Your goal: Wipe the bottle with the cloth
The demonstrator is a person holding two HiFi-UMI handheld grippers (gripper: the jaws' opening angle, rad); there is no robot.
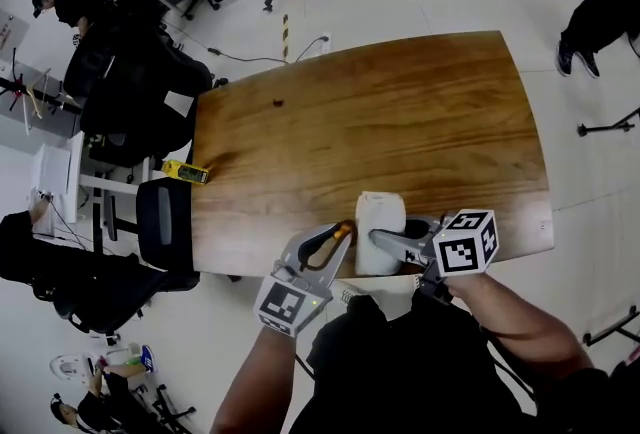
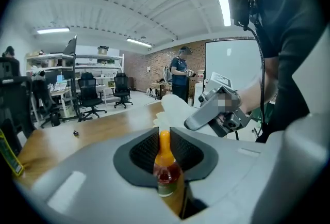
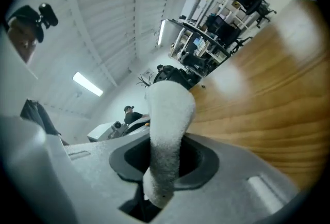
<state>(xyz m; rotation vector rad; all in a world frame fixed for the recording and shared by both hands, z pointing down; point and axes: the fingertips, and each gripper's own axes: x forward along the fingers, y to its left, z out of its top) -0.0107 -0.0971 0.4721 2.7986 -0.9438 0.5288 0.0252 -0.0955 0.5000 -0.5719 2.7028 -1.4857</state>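
Observation:
A small bottle (image 2: 166, 166) with an orange nozzle and reddish contents sits between the pads of my left gripper (image 2: 166, 158), which is shut on it; in the head view the bottle's orange tip (image 1: 343, 231) shows at the left gripper (image 1: 335, 242) near the table's front edge. A white cloth (image 3: 166, 130) hangs pinched in my right gripper (image 3: 165, 166), which is shut on it. In the head view the cloth (image 1: 380, 232) drapes in front of the right gripper (image 1: 392, 244), just right of the bottle. The two grippers are close together.
The wooden table (image 1: 380, 122) carries a small dark speck (image 1: 277, 104) at its far left. A black chair (image 1: 160, 222) and a yellow tool (image 1: 185, 171) stand at the table's left. People and office chairs are farther off on the floor.

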